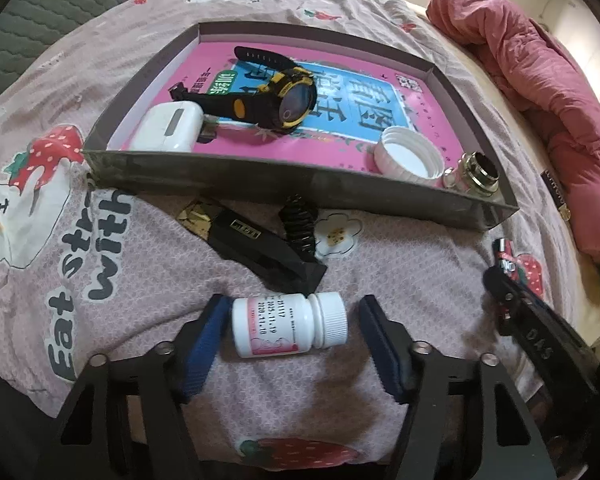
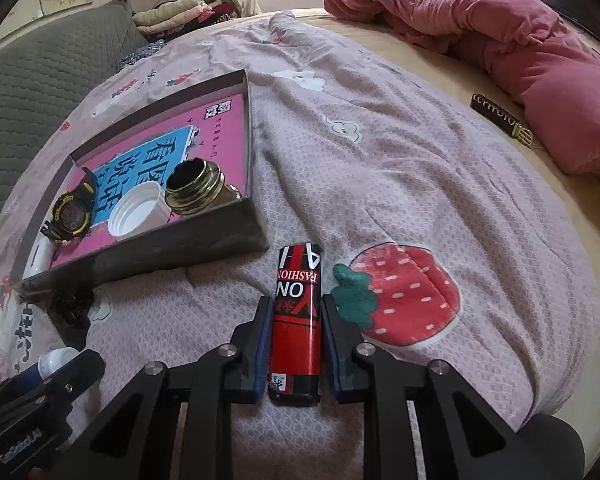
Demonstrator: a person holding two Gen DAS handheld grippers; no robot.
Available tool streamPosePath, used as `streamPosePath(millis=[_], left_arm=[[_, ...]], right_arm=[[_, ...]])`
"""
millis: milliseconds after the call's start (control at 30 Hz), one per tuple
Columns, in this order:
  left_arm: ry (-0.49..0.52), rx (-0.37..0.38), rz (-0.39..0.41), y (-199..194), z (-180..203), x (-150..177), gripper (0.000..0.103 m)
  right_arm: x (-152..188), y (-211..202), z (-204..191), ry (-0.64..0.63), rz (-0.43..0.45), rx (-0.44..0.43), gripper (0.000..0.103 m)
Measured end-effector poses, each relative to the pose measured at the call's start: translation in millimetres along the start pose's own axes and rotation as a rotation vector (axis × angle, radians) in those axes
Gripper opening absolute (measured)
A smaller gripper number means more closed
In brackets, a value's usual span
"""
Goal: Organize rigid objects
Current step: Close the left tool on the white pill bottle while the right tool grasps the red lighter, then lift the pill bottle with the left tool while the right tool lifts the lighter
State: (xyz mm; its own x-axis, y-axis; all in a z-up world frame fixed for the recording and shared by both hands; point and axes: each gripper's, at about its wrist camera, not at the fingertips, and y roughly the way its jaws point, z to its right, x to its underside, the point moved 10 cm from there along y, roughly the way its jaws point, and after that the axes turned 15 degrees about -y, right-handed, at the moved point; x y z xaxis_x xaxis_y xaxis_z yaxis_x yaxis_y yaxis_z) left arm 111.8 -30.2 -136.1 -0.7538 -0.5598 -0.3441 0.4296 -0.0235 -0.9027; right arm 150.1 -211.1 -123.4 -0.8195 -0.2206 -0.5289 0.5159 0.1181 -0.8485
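The left gripper (image 1: 290, 330) was wide open around the white pill bottle (image 1: 289, 326) lying on the blanket (image 1: 400, 264), w/o touching. The right gripper (image 2: 294, 344) clamped the red cylinder (image 2: 296, 324) near the tray (image 2: 172, 248).

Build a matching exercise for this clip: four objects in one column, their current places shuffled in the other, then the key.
Objects:
1. white pill bottle
2. red tube
3. yellow-black watch
4. black clip

Places:
A. inside the tray
B. on the blanket, just outside the tray's near wall
C. between the open left gripper fingers
D. between the right gripper fingers

Pairs: 1-C, 2-D, 3-A, 4-B
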Motion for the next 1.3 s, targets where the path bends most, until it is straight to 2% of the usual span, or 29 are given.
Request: streamPosePath(millis=[167,500,633,767,967,1300], left_arm=[[0.003,0.009,0.017,-5,-10,1,0.049],[0.033,0.112,0.041,-21,-7,-1,0.048],[0.049,0.145,0.084,-36,-3,-9,0.048],[0.053,0.15,0.123,-48,-2,-19,0.048],[0.024,0.149,0.133,-51,-11,-26,0.048],[0.01,0.154,0.17,-57,-19,-40,0.048]], right_arm=[[0,-4,4,0.003,0.006,0.005,0.023],[-2,-11,8,-0.009,0.028,0.024,0.023],[-4,-15,8,-0.011,0.04,0.025,0.023],[-8,-23,4,-0.03,0.073,0.025,0.023],[-18,-37,-9,-0.076,0.136,0.015,0.023],[-38,-66,-33,-0.129,0.259,-0.048,0.023]])
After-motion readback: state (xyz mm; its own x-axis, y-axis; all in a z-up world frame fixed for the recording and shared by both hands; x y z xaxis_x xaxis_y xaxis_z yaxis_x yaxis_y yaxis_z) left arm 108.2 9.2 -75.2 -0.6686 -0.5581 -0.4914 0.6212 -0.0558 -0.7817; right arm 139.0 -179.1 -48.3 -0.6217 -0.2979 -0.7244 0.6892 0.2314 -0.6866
